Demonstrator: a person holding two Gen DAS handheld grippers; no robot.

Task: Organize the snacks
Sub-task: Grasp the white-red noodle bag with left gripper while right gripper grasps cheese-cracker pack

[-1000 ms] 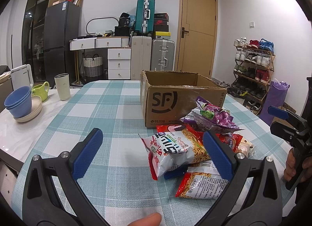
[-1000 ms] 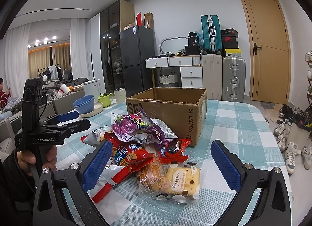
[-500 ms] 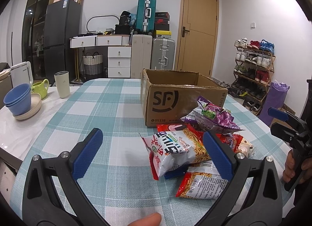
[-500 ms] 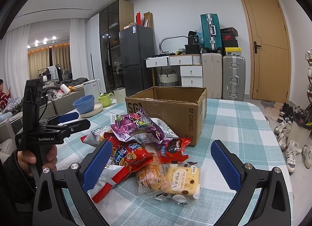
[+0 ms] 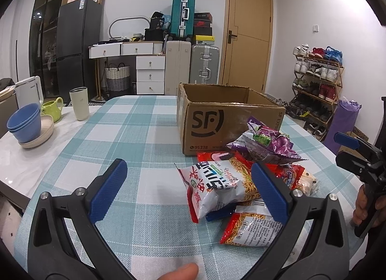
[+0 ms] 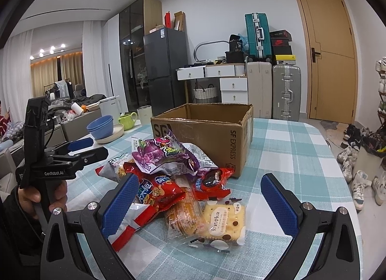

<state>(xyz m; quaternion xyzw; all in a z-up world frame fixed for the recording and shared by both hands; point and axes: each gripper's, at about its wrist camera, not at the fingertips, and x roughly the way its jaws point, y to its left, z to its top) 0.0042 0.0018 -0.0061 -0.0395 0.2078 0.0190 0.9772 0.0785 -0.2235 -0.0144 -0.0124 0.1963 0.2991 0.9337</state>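
The left gripper (image 5: pixel 185 185) is held low and level, its blue-padded jaws spread wide with nothing between them; a hand (image 6: pixel 42 195) grips its black handle. The right gripper (image 6: pixel 199 199) is equally wide and empty, with a hand (image 5: pixel 368 204) wrapped around its grip.

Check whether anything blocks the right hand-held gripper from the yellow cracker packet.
Nothing visible does. The right hand-held gripper is open, and the clear-wrapped yellow cracker packet lies on the checked tablecloth between its blue pads, at the near edge of the snack pile, with nothing on top of it.
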